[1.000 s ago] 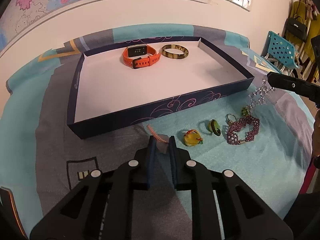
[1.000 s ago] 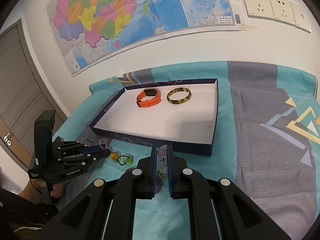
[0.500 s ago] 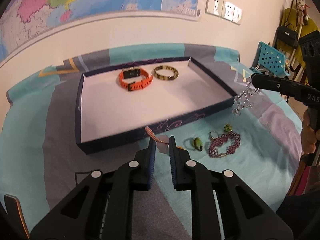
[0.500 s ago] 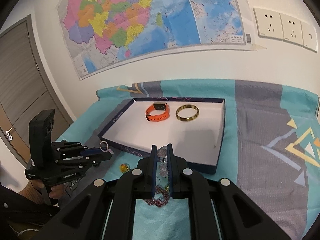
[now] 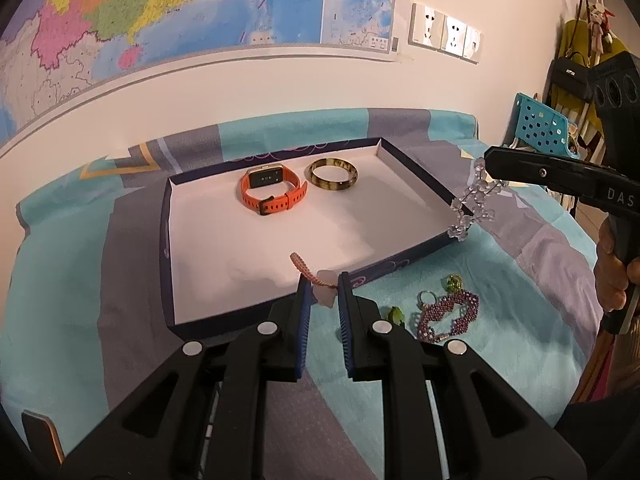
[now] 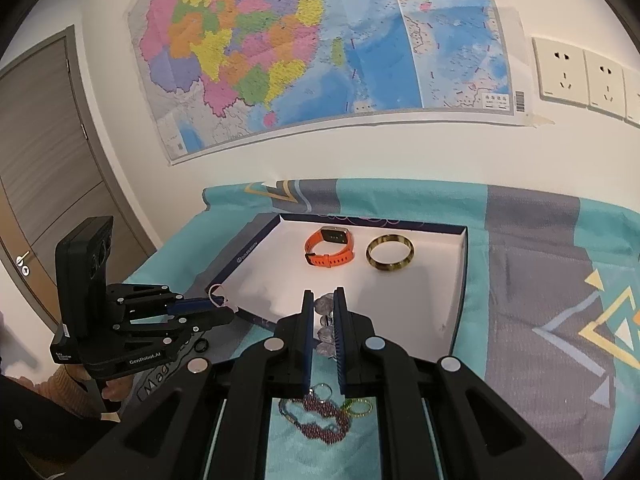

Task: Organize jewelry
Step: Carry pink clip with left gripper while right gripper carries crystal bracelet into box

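With the orange watch (image 5: 272, 192) and bangle (image 5: 334, 174) already in the tray (image 5: 168, 216), the left tool (image 5: 322, 300) pinches a pink-corded charm (image 5: 325, 286) at centre frame, the right tool (image 6: 322, 320) a crystal bracelet (image 6: 325, 334), while what looks like a purple beaded bracelet (image 5: 448, 314) and small pieces wait lower right.

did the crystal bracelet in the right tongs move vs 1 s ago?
Yes. The crystal bracelet rose with the right tongs: earlier it hung below the tray's near right corner, now beside the tray rim.

Home room: wall map (image 6: 320, 52), wall sockets (image 5: 444, 34), grey door (image 6: 44, 152), bags on coat rack (image 5: 580, 68), patterned cloth (image 6: 540, 248) w/ jewelry.
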### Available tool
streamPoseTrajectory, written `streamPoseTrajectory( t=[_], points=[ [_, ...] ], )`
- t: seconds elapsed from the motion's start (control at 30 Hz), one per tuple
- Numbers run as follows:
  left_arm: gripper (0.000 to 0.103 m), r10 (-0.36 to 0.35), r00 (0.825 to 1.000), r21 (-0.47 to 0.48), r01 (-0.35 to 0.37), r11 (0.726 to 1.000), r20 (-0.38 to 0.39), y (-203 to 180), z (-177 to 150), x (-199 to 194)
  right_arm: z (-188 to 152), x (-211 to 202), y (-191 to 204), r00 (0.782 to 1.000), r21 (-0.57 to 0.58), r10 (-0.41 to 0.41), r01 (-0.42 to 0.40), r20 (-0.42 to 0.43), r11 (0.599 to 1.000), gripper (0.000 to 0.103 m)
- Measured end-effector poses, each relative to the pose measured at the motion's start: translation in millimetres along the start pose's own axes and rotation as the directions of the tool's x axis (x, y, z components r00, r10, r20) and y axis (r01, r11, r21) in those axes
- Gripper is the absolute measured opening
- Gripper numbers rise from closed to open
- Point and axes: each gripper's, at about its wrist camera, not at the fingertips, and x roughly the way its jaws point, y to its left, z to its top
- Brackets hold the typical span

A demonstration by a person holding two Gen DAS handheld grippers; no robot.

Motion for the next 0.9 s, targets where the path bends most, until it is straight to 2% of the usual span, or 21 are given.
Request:
streamPoseTrajectory(
  t=[0.9],
  points=[
    [0.014,0.028,0.999,-0.005,-0.028,1.0,-0.022,15,28,31,33,57,-12,0.999,0.019,-0.007,0.008,-0.04,1.0,0.008]
  ],
)
